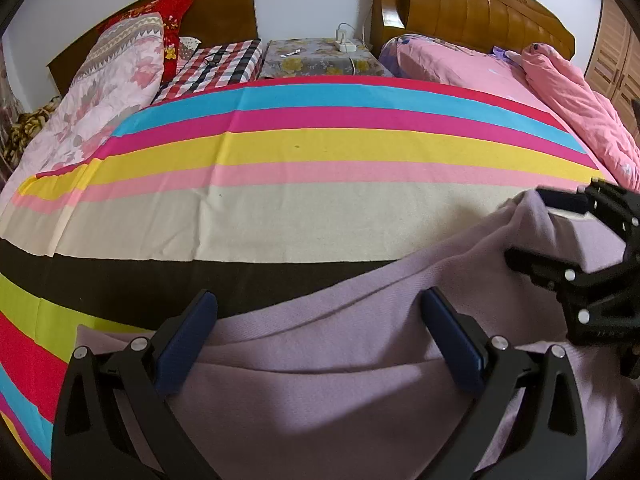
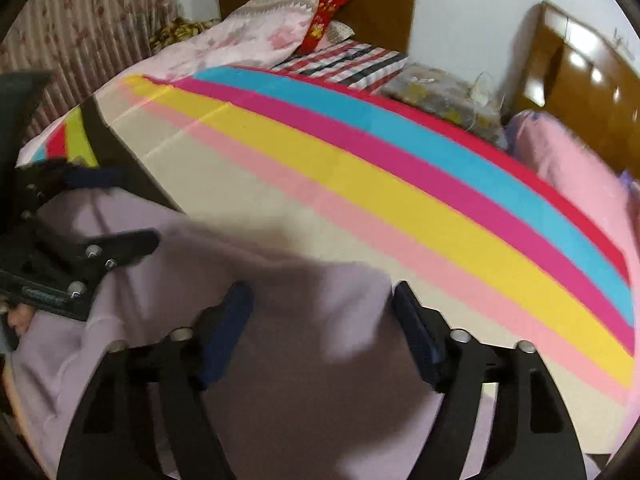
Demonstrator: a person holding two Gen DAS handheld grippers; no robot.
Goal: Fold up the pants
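Lilac knit pants (image 1: 340, 360) lie bunched on the near edge of a striped bed sheet (image 1: 320, 148). My left gripper (image 1: 320, 320) is open, its blue-padded fingers (image 1: 188, 332) spread wide over the pants with cloth between them. My right gripper (image 1: 528, 228) shows at the right of the left wrist view, over the pants' far right edge. In the right wrist view the right gripper (image 2: 324, 312) is open above the pants (image 2: 300, 360); the left gripper (image 2: 120, 208) is at the left, also open over the cloth.
A folded floral quilt (image 1: 108, 92) and red pillow (image 1: 176, 20) lie at the back left. A nightstand (image 1: 320, 56) with a power strip stands behind the sheet. A second bed with a pink quilt (image 1: 580, 108) is at the right. Curtains (image 2: 80, 20) hang at left.
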